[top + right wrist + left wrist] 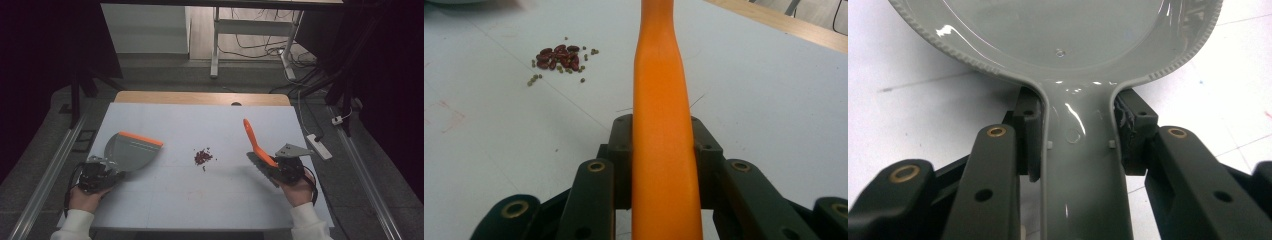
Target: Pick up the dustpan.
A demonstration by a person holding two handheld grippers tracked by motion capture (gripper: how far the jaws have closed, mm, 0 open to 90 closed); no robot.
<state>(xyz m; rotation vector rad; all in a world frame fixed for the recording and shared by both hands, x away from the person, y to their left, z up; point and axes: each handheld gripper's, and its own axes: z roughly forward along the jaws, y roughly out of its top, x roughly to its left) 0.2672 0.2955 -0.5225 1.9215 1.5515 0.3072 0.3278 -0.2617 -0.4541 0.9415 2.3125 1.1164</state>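
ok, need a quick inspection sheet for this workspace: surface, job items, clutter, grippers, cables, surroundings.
Surface: white tabletop with a wooden strip at its far edge, faint marks.
Job's things: grey plastic dustpan with orange lip at left; orange-handled hand brush at right; small pile of dark red beans and tiny green ones between them, apart from both.
Clutter: nothing seen.
Grippers: left gripper shut on the dustpan's handle; right gripper shut on the brush handle.
Cables: black cable at each gripper; white power strip and loose wires on the floor at right.
Surroundings: white desk frame behind, dark curtains at the sides.
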